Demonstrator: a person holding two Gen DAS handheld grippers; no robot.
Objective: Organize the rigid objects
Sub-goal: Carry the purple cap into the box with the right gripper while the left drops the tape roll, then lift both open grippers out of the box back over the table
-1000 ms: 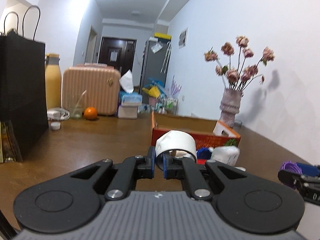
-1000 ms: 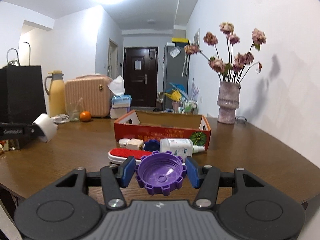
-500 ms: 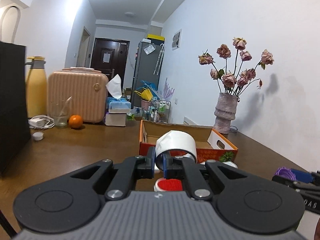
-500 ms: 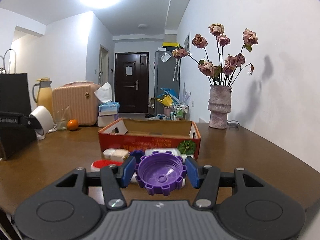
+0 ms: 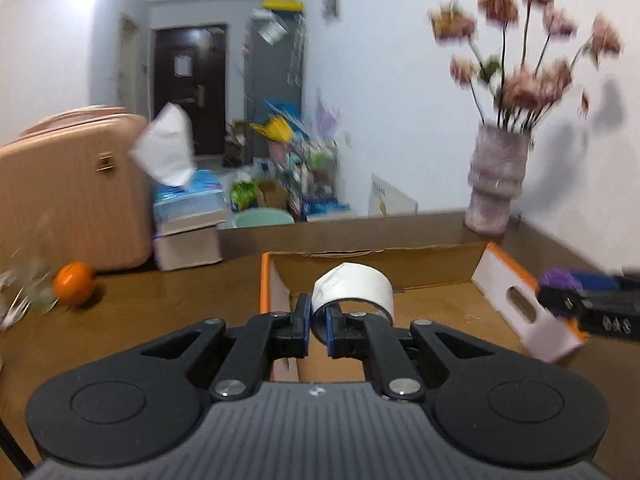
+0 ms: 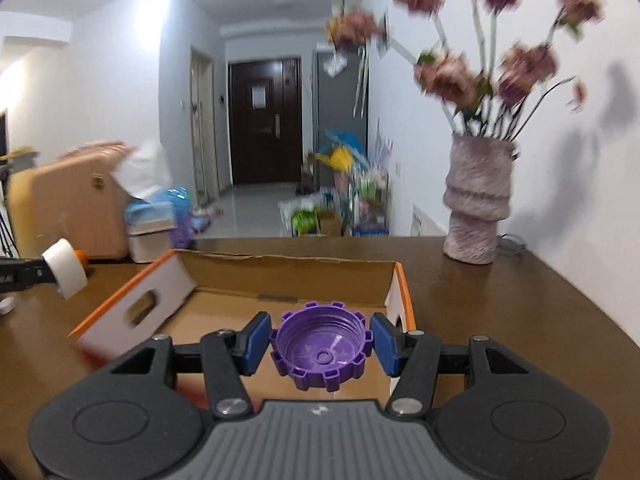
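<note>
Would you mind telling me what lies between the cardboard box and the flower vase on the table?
Only bare brown tabletop separates the cardboard box from the flower vase; the right wrist view shows that stretch most plainly.

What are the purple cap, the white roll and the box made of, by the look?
Purple cap: moulded plastic, slight sheen, ribbed rim, threads inside.
White roll: probably tape, matte white outer wrap on a hollow core; blur leaves it open.
Box: corrugated cardboard, raw brown inside with a ragged top edge, printed orange-and-white end flaps with handle slots.
</note>
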